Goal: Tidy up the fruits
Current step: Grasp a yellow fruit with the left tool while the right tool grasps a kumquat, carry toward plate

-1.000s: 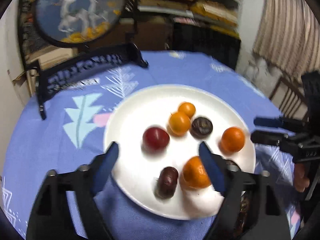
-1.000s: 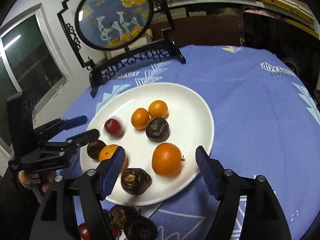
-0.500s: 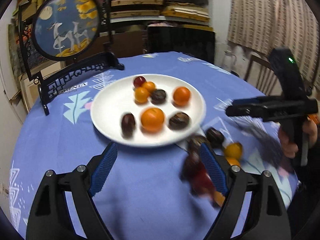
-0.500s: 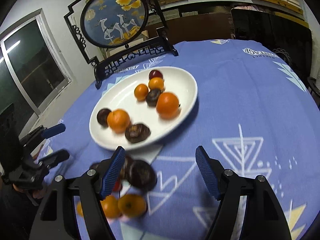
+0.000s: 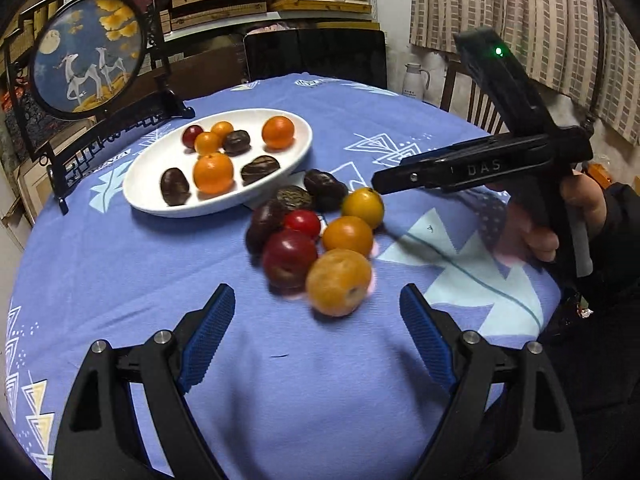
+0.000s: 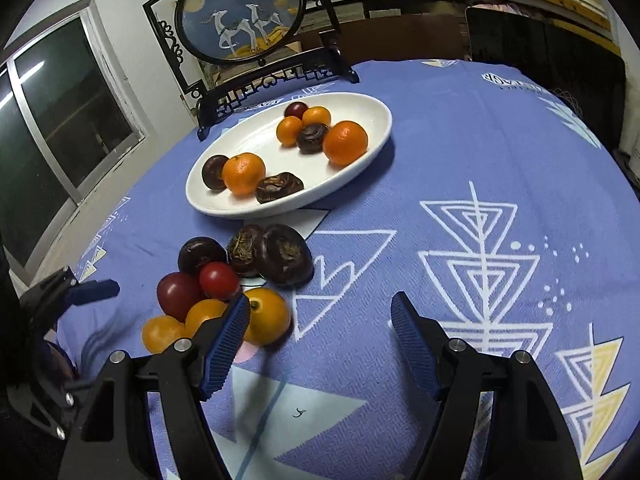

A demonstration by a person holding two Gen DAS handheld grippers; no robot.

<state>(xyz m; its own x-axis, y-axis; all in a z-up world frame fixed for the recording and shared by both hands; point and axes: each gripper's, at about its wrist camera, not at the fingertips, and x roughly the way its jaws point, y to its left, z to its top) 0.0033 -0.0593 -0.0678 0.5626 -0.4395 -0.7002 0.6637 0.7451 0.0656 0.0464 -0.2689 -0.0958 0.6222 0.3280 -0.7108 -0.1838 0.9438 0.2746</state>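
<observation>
A white plate (image 5: 152, 168) (image 6: 360, 176) on the blue tablecloth holds several oranges, dark brown fruits and a red one. A loose pile lies on the cloth in front of it: an orange (image 5: 339, 282), a dark red plum (image 5: 289, 258), a small red tomato (image 5: 303, 222) (image 6: 218, 281), yellow-orange fruits (image 5: 362, 206) (image 6: 266, 316) and dark brown fruits (image 5: 326, 190) (image 6: 285, 254). My left gripper (image 5: 318, 332) is open and empty just short of the pile. My right gripper (image 6: 320, 340) is open and empty to the right of the pile; it also shows in the left wrist view (image 5: 480, 168).
A round painted screen on a black stand (image 5: 86, 64) (image 6: 240, 12) stands behind the plate. A black chair back (image 5: 316, 56) and shelves are beyond the table. A window (image 6: 60, 120) is at the left. The table edge curves close on all sides.
Both grippers have pulled back from the plate toward the table's near side. The loose fruit pile is now in full view in front of both grippers.
</observation>
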